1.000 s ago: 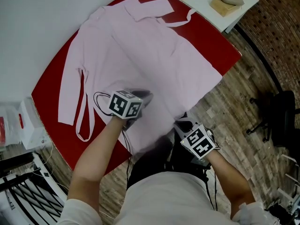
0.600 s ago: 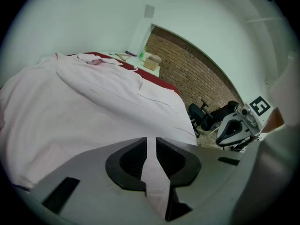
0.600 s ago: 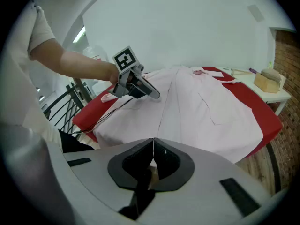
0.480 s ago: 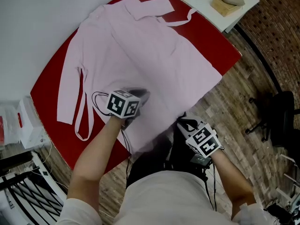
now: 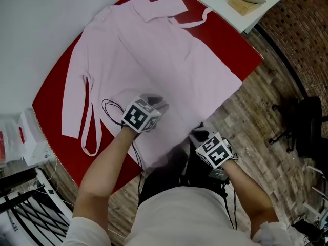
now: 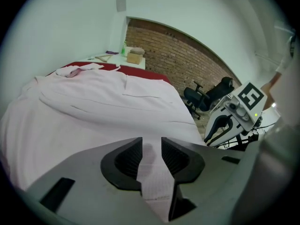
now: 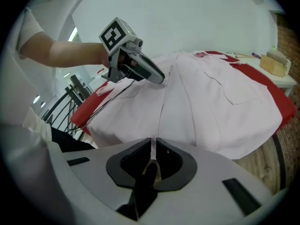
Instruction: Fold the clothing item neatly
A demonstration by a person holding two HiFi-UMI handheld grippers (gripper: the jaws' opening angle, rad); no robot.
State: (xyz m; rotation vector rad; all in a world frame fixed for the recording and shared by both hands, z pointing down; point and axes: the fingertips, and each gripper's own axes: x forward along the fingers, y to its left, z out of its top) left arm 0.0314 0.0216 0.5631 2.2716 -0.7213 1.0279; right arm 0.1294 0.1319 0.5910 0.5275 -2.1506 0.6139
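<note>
A red tabletop stretches away from both tools, and a pale pink cloth garment lies spread flat over most of it. Its long axis runs straight ahead of the grippers. The hem sits at the near edge, under and just beside them, and the collar points away at the far end.

The left gripper rests on the cloth just inside the near hem, so it is the nearer tool. Its jaws have just been opening and stand apart, with pink fabric lying loose between them, not pinched. The right gripper hangs off the table edge, to the right of the left one and just short of the hem. Its jaws have also just been opening, to a thin slit with no cloth in it.

A fold would likely carry the hem forward along that axis, away from both tools.
</note>
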